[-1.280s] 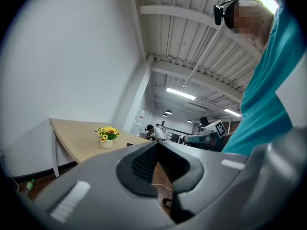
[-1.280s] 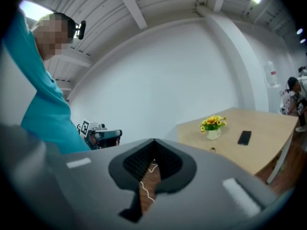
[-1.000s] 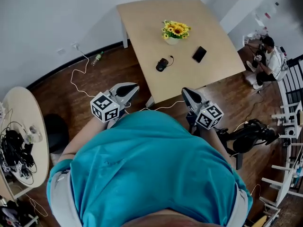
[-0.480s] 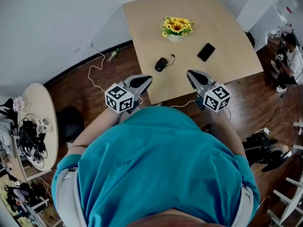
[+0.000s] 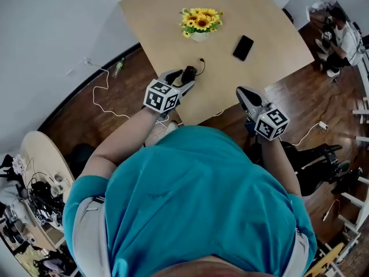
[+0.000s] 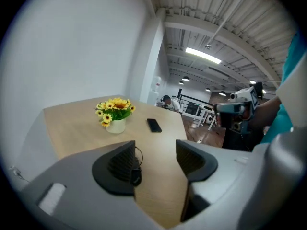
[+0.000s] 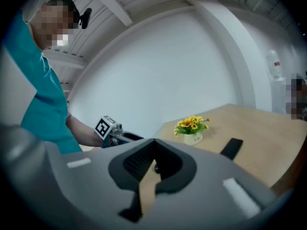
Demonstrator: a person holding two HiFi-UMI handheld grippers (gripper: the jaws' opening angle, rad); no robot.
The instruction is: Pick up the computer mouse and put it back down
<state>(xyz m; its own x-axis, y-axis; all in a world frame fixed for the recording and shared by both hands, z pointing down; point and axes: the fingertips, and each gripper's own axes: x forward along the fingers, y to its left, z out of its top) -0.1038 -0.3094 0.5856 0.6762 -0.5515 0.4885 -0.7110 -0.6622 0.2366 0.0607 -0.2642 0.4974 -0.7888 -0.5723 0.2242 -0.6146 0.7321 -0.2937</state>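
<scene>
On wood table: mouse, phone, sunflower pot | dark plank floor

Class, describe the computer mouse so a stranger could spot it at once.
Start at the pale wooden table by the white wall. Near the edge facing the person, short of the sunflower pot and the flat black phone, lies the mouse. It alone is rounded and trails a cable.

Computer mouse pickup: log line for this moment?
reach | left claw: opening, empty, at computer mouse on table | right claw: shut, empty
</scene>
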